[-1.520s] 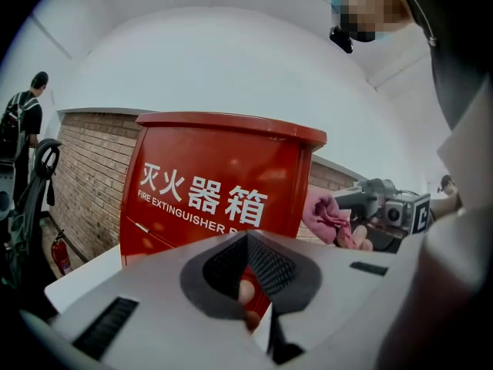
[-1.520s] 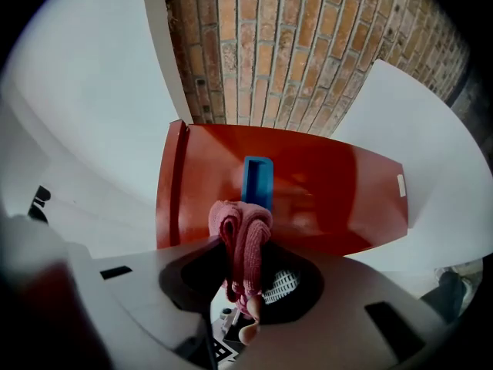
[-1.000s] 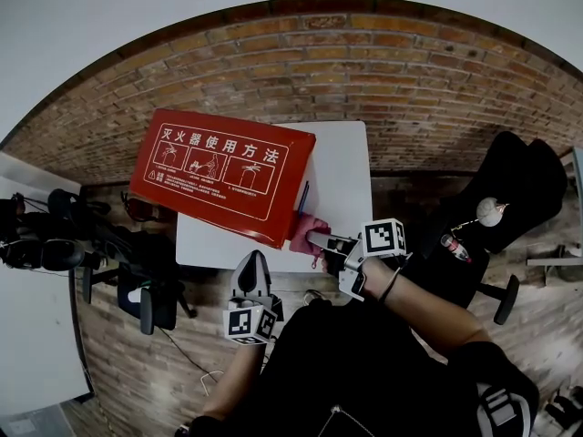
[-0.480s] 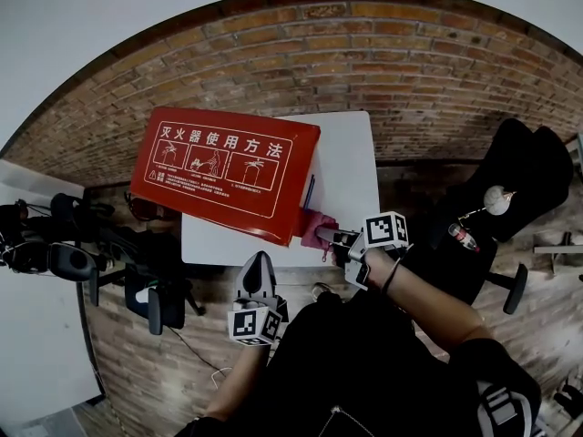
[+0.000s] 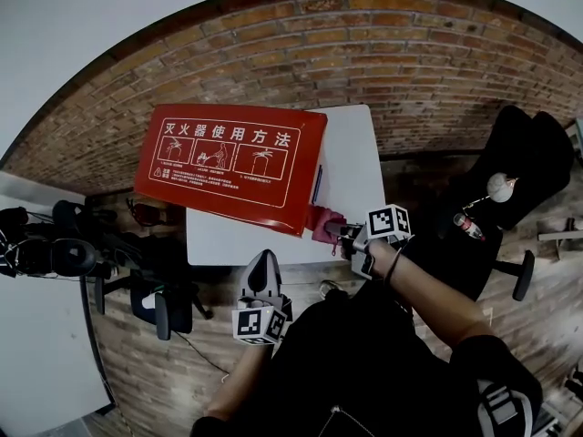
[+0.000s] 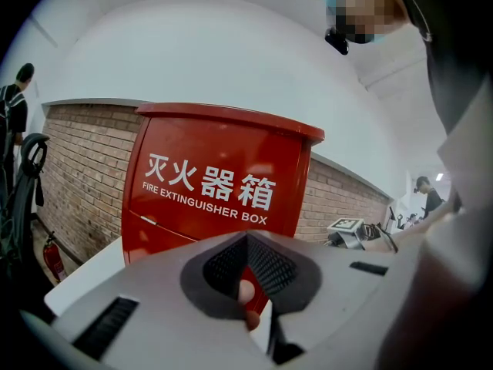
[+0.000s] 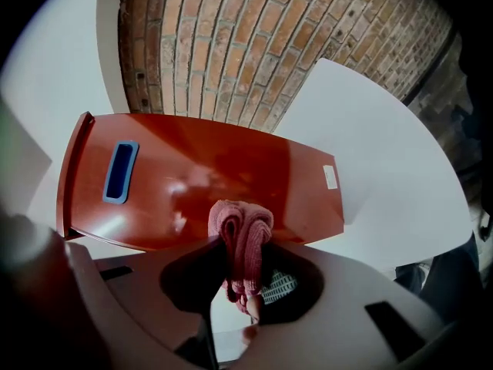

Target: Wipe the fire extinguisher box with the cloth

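Left gripper (image 5: 264, 262) closed; right gripper (image 5: 335, 231) clamped

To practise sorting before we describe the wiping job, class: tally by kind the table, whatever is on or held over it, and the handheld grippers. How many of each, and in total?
Red fire extinguisher box: 1
Pink cloth: 1
White table: 1
Grippers: 2 (left gripper, right gripper)
Total: 5

right tool (image 7: 245, 247) clamping pink cloth (image 7: 241, 220), seemingly touching red box (image 7: 231, 168)
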`<state>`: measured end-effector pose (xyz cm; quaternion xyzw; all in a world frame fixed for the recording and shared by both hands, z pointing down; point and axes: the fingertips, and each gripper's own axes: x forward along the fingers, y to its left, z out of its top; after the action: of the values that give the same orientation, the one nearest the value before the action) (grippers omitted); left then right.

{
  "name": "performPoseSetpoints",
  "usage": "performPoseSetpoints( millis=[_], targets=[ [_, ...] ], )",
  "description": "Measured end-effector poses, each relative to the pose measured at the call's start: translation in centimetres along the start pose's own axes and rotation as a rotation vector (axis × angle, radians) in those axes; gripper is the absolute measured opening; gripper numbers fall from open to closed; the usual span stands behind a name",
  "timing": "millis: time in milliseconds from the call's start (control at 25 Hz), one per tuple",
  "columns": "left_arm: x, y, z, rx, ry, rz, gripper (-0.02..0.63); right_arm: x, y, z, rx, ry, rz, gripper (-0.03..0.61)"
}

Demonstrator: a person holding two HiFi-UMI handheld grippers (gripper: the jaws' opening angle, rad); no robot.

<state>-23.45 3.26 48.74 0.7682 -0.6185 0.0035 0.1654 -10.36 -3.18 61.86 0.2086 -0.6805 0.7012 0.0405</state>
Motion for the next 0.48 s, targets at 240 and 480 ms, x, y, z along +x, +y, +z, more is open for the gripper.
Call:
performPoseSetpoints(
  millis=[240,480],
  targets=[
    [-1.3,1.1,-0.2,0.014,0.008,-0.013,0.031,0.7,-1.9,-0.3,0.024,-0.017,-0.009,0.104],
    [-2.6,1.4,-0.5,0.024,0.013,-0.015,0.03,1.5,-4.3,-0.7,0.017,-0.01,-0.056,0.104]
  ],
)
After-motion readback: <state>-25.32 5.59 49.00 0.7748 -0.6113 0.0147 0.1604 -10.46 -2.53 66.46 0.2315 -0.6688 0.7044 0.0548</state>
